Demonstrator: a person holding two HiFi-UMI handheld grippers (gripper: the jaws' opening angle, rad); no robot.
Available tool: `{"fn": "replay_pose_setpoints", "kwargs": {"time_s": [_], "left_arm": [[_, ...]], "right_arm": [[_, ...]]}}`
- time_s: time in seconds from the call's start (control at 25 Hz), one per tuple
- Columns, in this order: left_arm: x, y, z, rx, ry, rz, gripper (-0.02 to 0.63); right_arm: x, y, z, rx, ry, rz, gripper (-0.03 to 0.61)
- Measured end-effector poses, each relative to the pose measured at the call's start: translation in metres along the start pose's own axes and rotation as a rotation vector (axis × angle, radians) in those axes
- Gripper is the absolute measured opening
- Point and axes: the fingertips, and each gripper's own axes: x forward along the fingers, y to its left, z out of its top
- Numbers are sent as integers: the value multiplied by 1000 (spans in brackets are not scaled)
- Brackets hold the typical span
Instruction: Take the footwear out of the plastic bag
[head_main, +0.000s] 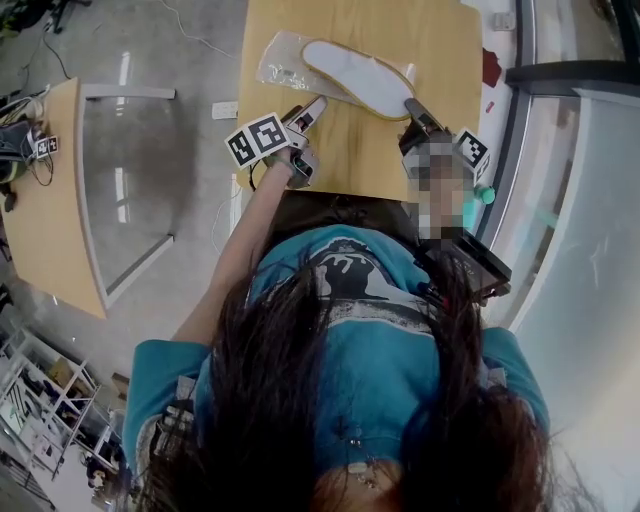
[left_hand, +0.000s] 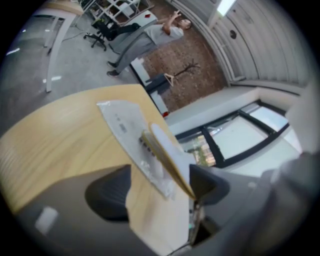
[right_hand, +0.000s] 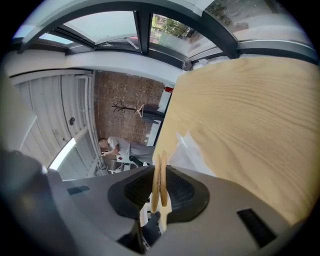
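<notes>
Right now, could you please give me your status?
Left gripper open, empty. Right gripper shut on insoles; far end overlaps plastic bag. Nothing blocking.

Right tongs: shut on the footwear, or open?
Shut on the footwear: the right gripper view shows the right tongs clamped on its two thin tan edges, with no gap on either side.

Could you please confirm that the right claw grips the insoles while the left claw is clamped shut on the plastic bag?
Not quite: the left claw is open, its jaws wide apart and pressing on nothing, as the left gripper view shows, so the plastic bag is not clamped. The right claw does grip the insoles.
</notes>
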Motion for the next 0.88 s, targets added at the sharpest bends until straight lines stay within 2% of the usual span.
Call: {"fn": "replay_pose_setpoints", "kwargs": {"time_s": [0.2,0.4,0.52,0.64,0.76,0.88], "left_arm": [[-15,-10,5,56,-14,-28,351],[-23,-18,4,95,-18,-46,351],[-29,-14,9,178,-28,-12,350],[-40,-18,20,284,-69,8,350],[-53,-28,36,370,-128,-5,348],[-70,-37,52,421,-214,-41,268]], "right_arm": [[-2,-38,-9,-24,-29,-149,72],[-6,-61,-15,-189,50,-324,111],[-10,-67,-12,-296,92,-413,208],[-19,-67,-5,-390,76,-489,224],[-25,-53,-2,-390,13,-466,224],[-22,-25,-11,-362,-19,-332,223]]}}
